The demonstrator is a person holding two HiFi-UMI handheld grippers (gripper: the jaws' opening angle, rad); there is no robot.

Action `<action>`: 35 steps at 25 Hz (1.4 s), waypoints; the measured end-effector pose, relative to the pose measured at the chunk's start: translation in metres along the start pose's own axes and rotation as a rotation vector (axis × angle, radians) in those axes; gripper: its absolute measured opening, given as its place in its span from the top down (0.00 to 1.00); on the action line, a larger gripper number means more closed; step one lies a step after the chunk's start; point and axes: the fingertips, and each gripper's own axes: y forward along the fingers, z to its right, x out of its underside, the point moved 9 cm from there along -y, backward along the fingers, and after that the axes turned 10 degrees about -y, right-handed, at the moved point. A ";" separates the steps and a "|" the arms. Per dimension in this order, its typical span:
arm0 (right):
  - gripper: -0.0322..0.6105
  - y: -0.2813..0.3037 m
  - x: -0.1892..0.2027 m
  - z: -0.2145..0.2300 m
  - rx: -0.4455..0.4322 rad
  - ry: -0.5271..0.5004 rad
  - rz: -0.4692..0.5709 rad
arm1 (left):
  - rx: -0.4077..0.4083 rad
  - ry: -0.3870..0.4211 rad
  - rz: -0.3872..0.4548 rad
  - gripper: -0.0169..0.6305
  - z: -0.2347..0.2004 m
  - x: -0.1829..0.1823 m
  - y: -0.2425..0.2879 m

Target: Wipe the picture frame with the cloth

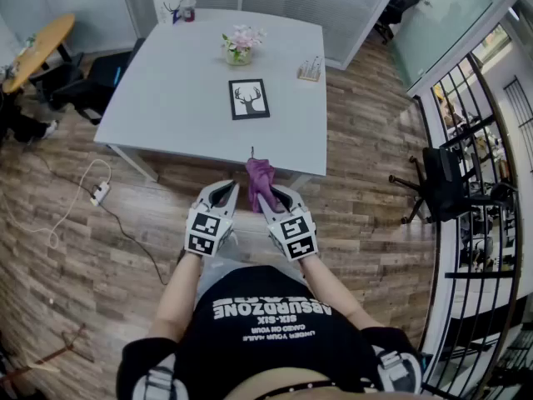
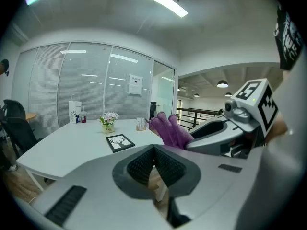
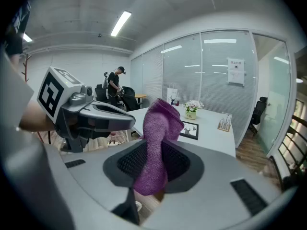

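Note:
A black picture frame (image 1: 249, 98) with a deer print lies flat on the white table (image 1: 166, 98); it also shows in the left gripper view as the frame (image 2: 120, 142) and in the right gripper view as the frame (image 3: 189, 130). My right gripper (image 1: 265, 197) is shut on a purple cloth (image 1: 259, 179) that sticks up out of its jaws, the cloth (image 3: 157, 145) filling the middle of its own view. My left gripper (image 1: 222, 194) hangs beside it, shut with nothing between the jaws (image 2: 154, 169). Both grippers are held in front of the table's near edge, short of the frame.
On the table stand a small flower pot (image 1: 239, 47), a card holder (image 1: 310, 70), a white paper bag (image 1: 166, 1) and a drink cup (image 1: 187, 9). Office chairs (image 1: 92, 82) sit to the left, a black chair (image 1: 441, 186) and railing to the right. A person (image 3: 115, 85) stands far back.

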 end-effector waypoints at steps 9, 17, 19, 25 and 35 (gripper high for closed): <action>0.78 -0.097 0.045 -0.036 -0.013 0.007 0.025 | -0.011 -0.051 0.017 0.95 0.097 0.045 -0.052; 0.78 -0.147 0.097 -0.069 -0.045 0.024 -0.023 | -0.026 -0.078 -0.033 0.95 0.152 0.095 -0.085; 0.78 -0.149 0.102 -0.074 -0.053 0.025 -0.028 | -0.034 -0.092 -0.044 0.95 0.152 0.103 -0.089; 0.78 -0.134 0.095 -0.067 -0.059 0.032 -0.014 | -0.034 -0.082 -0.045 0.95 0.138 0.096 -0.080; 0.78 -0.034 0.039 -0.017 -0.038 0.048 0.020 | -0.029 -0.035 -0.016 0.95 0.035 0.027 -0.024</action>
